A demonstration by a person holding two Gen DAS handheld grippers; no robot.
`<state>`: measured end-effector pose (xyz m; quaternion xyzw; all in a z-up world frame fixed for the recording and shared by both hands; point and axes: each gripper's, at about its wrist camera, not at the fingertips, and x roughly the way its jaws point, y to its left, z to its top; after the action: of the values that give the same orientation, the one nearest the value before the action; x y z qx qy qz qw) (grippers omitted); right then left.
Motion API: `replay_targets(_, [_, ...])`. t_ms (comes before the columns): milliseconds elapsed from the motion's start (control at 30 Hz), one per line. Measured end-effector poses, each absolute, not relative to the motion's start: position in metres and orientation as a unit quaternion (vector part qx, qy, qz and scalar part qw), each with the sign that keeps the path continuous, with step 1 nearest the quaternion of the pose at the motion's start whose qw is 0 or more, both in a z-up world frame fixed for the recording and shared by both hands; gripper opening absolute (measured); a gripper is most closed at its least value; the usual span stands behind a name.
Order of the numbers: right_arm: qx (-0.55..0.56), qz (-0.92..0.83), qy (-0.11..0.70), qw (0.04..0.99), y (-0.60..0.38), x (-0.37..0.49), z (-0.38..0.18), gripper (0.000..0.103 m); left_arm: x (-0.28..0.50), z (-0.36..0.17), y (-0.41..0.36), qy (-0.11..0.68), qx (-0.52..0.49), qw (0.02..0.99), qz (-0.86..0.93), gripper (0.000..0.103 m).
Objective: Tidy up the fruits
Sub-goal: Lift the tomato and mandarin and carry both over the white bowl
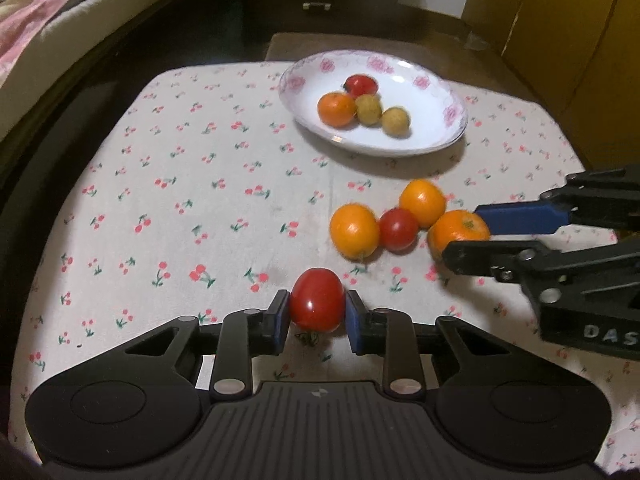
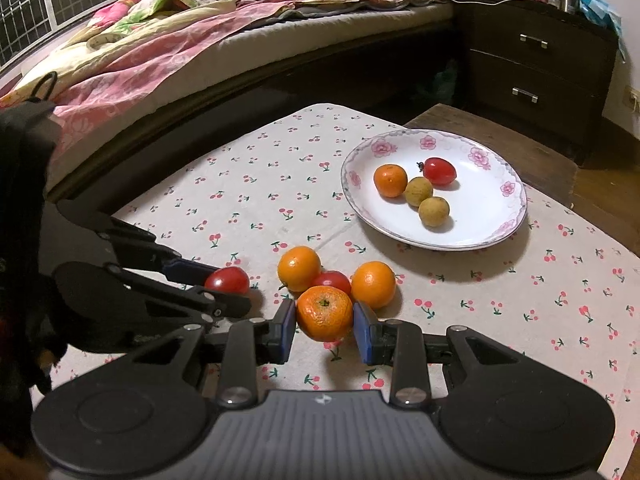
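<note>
On plate point(image 2: 496, 216): mandarin point(image 2: 390, 180); cherry tomato point(image 2: 440, 171); two longans point(image 2: 419, 192).

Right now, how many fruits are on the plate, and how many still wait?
Done: four fruits lie on the flowered white plate. In hand: the left tongs grip a red tomato, and the right tongs grip a stem-up orange mandarin. Left: two oranges and one tomato on the cherry-print cloth.

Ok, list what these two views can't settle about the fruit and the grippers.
- Left wrist view: the right gripper covers part of its orange; the frame edge cuts off its body.
- Right wrist view: the left gripper hides the near side of its tomato.
- Both views: whether either fruit is lifted off the tablecloth.
- Plate: the small tan fruits' kind, too small.
</note>
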<state>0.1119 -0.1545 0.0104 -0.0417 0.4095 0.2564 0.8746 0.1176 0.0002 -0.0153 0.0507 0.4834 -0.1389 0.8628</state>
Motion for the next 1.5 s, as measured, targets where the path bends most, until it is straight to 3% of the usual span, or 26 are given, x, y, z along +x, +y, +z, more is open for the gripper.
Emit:
replay_targets(833, [-0.03,0.22,0.379,0.898,-0.176,0.138,0.027,0.038,0.153,0.018,-0.031,0.44,0.03,0.883,-0.162,0.036])
replay_targets(1500, [-0.01,0.176,0.378,0.909,-0.194,0.184,0.022,0.038,0.202,0.012,-0.049,0.434,0.037,0.887,-0.152,0.036])
